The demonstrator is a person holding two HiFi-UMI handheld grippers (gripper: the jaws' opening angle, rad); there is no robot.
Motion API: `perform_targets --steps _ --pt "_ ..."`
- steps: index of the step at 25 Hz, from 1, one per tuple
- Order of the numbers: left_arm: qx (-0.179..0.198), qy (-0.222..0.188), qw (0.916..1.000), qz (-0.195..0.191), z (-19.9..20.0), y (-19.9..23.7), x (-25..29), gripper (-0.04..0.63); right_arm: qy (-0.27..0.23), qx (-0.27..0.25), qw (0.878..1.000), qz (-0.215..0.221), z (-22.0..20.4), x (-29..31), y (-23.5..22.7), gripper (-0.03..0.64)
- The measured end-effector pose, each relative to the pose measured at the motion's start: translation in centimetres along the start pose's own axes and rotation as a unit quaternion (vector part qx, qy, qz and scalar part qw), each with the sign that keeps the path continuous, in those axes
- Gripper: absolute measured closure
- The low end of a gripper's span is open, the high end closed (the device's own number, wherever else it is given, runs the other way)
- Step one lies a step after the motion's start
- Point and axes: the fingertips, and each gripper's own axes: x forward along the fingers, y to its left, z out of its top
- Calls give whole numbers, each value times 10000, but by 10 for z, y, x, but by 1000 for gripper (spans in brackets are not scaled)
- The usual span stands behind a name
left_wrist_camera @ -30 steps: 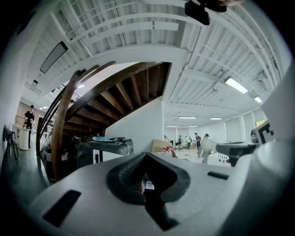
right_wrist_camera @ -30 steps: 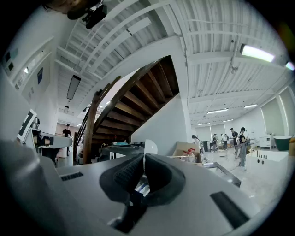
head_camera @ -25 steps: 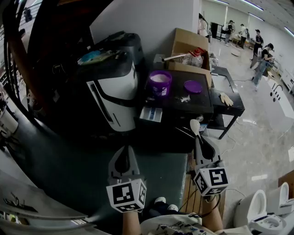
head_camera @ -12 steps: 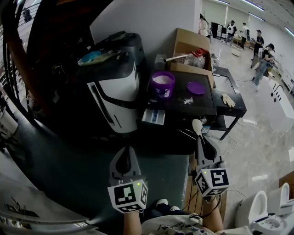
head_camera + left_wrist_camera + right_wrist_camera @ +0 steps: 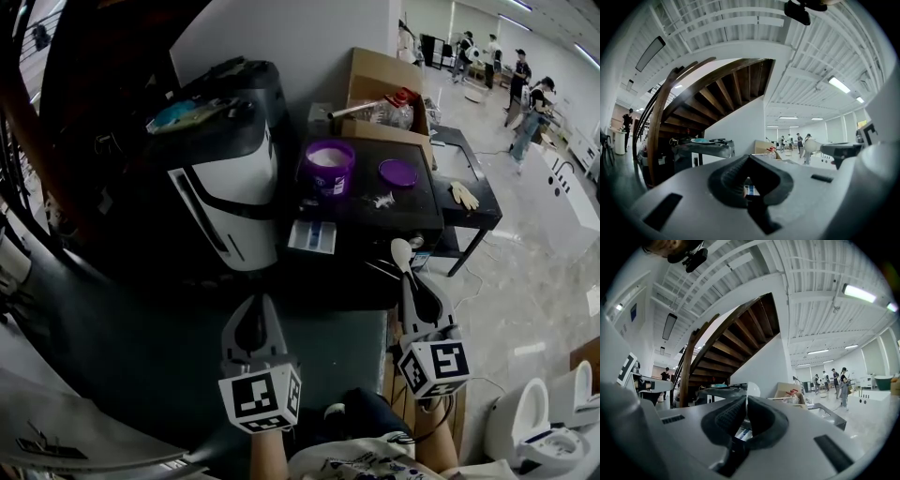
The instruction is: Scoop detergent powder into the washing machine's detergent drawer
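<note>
- Evidently the scooping step is only starting: the right claw (image 5: 409, 281) is clamped on a white scoop (image 5: 401, 251), held by the table's (image 5: 412, 214) near edge.
- Powder (image 5: 327, 156) sits in the open purple tub (image 5: 327, 181), farther off and to the left.
- Just nearer than the tub, the drawer (image 5: 311, 236) stands open.
- Closed on nothing, the left claw (image 5: 254, 307) waits near.
- Next, I judge, comes a reach far-left to dip the scoop, bowl kept level.

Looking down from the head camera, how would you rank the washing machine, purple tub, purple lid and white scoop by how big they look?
1. washing machine
2. purple tub
3. purple lid and white scoop look about alike; the scoop is nearer the camera, so I won't rank them.
</note>
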Motion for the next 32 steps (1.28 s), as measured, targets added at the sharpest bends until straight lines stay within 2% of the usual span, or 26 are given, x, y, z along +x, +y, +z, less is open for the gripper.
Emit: perform_targets --steps 11,32 --pt "-46 110 9999 63 -9 7 59 593 148 2 9998 111 -13 60 -15 595" --pt "33 86 9974 717 13 23 285 594 241 109 9975 662 -15 303 -100 595"
